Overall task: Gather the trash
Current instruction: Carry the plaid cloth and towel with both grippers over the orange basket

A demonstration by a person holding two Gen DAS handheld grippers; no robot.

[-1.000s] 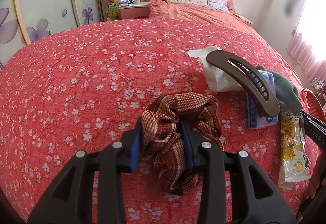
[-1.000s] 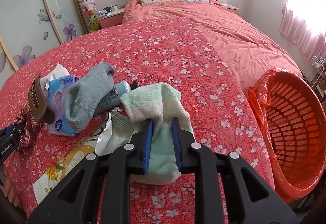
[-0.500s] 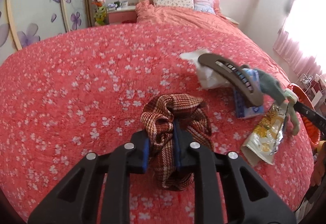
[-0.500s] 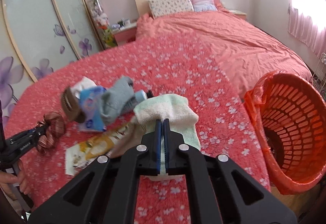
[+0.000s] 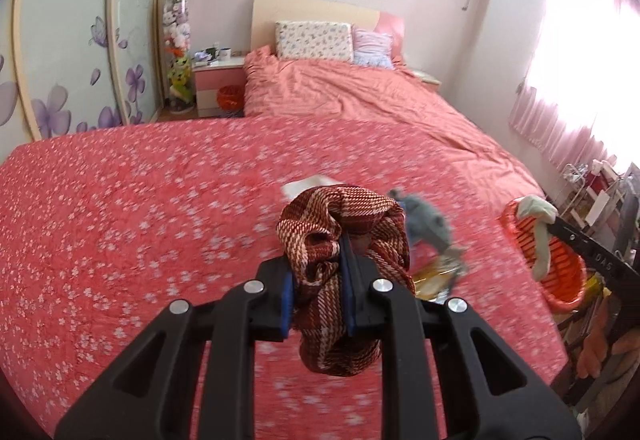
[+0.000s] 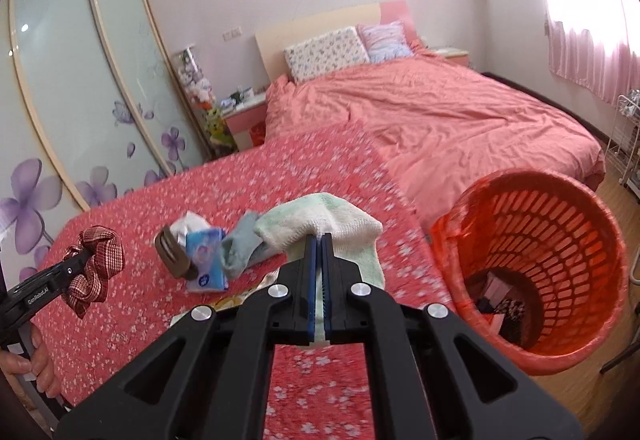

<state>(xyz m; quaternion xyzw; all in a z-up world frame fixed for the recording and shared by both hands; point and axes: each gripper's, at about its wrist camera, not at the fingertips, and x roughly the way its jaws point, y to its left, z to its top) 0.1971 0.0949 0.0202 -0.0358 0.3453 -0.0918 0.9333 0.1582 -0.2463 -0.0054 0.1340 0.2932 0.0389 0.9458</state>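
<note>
Only two markings I can read. White lettering "GoxRobot.AI", roughly, on black arm of left gripper (image 6: 76,267), far left of my right jaws; letters small. White characters "DAS" on black arm of right gripper (image 5: 554,226), far right of my left jaws. Print on blue packet (image 6: 206,260) too small to read.

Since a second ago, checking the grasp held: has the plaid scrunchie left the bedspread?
Yes. The plaid scrunchie has risen off the floral bedspread, clamped between the left gripper fingers.
</note>
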